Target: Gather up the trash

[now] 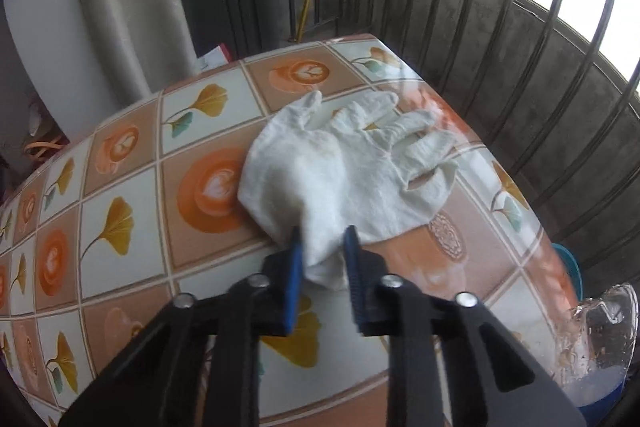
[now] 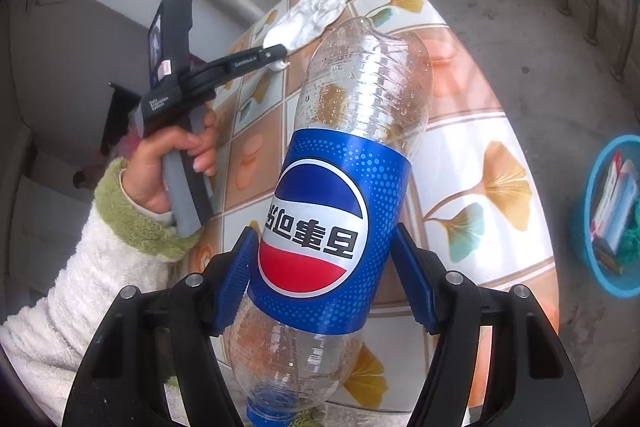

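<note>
A white cloth glove (image 1: 344, 171) lies flat on the tiled-pattern table (image 1: 120, 187), fingers pointing away. My left gripper (image 1: 324, 251) is shut on the glove's cuff, which bunches between the blue pads (image 1: 295, 267). In the right wrist view the same left gripper (image 2: 280, 61) bites the near end of the glove (image 2: 316, 13), with a hand (image 2: 172, 163) holding it. My right gripper (image 2: 326, 279) is shut on an empty clear Pepsi bottle (image 2: 332, 227) at its blue label, cap end toward the camera. The bottle's base (image 1: 600, 327) shows at the left view's lower right.
A blue basin (image 2: 592, 227) with boxes and other trash stands on the concrete floor right of the table (image 2: 480, 147); its rim (image 1: 568, 263) peeks past the table edge. Metal railing bars (image 1: 520, 27) run behind. A fluffy white sleeve (image 2: 80, 287) fills the lower left.
</note>
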Demonstrator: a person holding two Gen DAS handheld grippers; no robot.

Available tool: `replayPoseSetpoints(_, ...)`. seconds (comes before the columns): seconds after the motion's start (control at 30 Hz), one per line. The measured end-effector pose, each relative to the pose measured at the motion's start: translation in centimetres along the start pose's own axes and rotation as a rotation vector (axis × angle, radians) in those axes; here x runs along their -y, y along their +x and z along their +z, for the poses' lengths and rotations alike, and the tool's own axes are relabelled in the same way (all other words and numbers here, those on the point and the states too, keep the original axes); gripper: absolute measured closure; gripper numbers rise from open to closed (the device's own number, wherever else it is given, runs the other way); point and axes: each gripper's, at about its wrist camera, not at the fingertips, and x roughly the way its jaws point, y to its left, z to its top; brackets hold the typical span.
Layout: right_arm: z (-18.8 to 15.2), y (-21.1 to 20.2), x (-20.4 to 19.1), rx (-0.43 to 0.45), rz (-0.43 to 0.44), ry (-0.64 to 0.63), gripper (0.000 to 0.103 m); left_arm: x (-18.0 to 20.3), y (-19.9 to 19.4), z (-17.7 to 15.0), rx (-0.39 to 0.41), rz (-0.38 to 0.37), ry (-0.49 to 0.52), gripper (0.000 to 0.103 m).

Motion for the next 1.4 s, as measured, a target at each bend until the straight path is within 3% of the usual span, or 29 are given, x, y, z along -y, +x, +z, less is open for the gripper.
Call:
replayPoseSetpoints(0.1,-0.1,-0.2,0.5,0.006,0.012,0.001,0.040,-0.7,-1.1,-0.4,-0.006,-0.017,-0.028,0.097)
replayPoseSetpoints(0.3,-0.3,-0.9,0.9,0.015,0.008,-0.012,0.040,-2.4,-6.8,-3.4,-0.015,-0.132,-0.062,0.098)
replayPoseSetpoints(0.5,-0.5,-1.2,0.0,-0.005,-0.024,-0.073,0.040,-4.0,-12.3,-10.5,-0.071,-0.178,-0.093,0.097)
replayPoseSetpoints(0.7,0.7,0.5,-2.5,-0.021,-0.102,-0.173,0.040,-4.7,-15.9,-17.3,-0.116,-0.248,-0.214,0.096)
replayPoseSetpoints(0.77,0.8,1.0,-3.1,-0.022,-0.114,-0.189,0.040,-4.5,-17.0,-19.0,-0.115,-0.280,-0.234,0.090)
replayPoseSetpoints(0.87,1.2,1.8,-3.7,-0.021,-0.116,-0.194,0.040,-4.2,-18.4,-20.5,-0.089,-0.340,-0.259,0.066)
replayPoseSetpoints(0.9,1.3,2.0,-3.8,-0.019,-0.120,-0.192,0.039,-4.4,-18.9,-20.9,-0.066,-0.335,-0.264,0.057)
replayPoseSetpoints(0.97,1.3,1.8,-3.5,-0.015,-0.125,-0.177,0.038,-4.7,-19.9,-21.5,-0.013,-0.314,-0.276,0.050)
replayPoseSetpoints(1.17,0.5,0.7,-3.4,-0.007,-0.119,-0.141,0.037,-5.8,-19.7,-23.0,-0.003,-0.244,-0.268,0.050)
replayPoseSetpoints(1.4,-1.1,-0.8,-2.8,0.023,-0.096,-0.071,0.034,-2.8,-18.1,-24.2,-0.023,-0.226,-0.167,0.050)
